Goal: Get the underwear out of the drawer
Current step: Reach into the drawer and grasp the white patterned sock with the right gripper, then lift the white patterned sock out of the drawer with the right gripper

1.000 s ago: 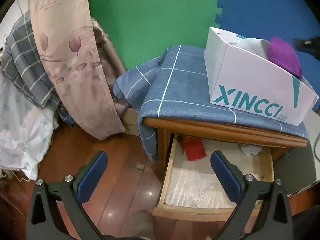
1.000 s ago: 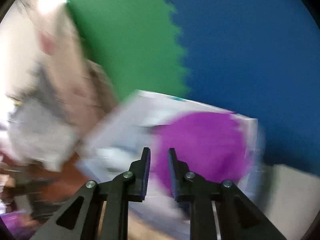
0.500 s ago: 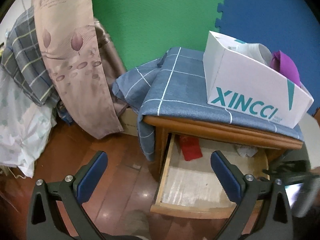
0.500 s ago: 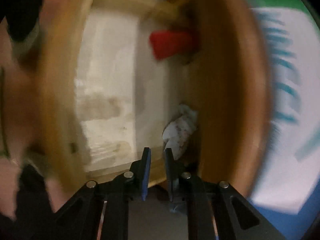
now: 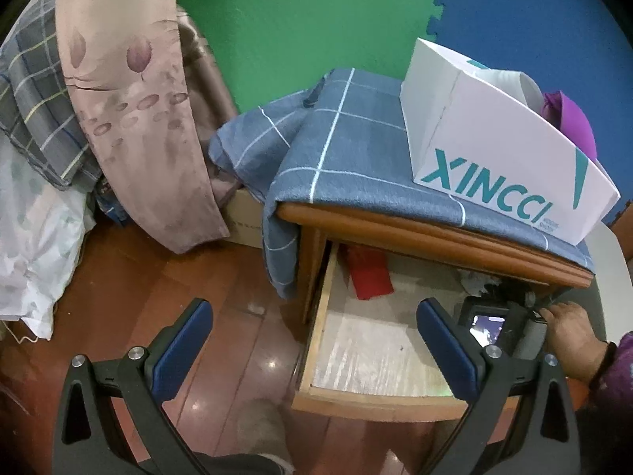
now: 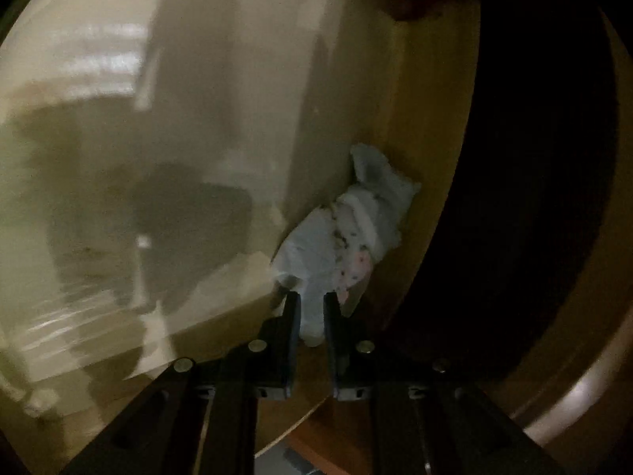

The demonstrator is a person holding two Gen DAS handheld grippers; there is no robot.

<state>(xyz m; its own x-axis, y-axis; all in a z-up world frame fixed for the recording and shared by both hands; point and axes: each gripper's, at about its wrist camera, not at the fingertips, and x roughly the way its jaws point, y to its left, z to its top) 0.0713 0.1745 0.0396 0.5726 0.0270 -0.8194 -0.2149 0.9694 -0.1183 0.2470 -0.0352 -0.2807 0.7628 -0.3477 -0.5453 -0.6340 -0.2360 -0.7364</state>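
Note:
The wooden drawer (image 5: 379, 396) of the nightstand is pulled out. A red piece of underwear (image 5: 370, 277) lies at its back left, and a crumpled white patterned piece (image 5: 474, 281) at its back right. Inside the drawer my right gripper (image 6: 312, 304) has its tips at the near end of the white underwear (image 6: 348, 237). Its jaws stand a narrow slit apart and are opening, with a fold of the cloth showing in the gap. A hand (image 5: 569, 328) holds it. My left gripper (image 5: 312, 308) hangs wide open above the drawer's left front corner, holding nothing.
On the nightstand a blue checked cloth (image 5: 348, 158) lies under a white XINCCI box (image 5: 494, 166) that holds a purple cloth (image 5: 569, 118). Patterned fabric (image 5: 130, 99) hangs at the left over a wooden floor (image 5: 158, 277). A cardboard box (image 5: 245, 217) stands beside the nightstand.
My right gripper dropped from the box with the purple cloth, rolled over and went into the drawer up to the white underwear. The left gripper has hardly moved.

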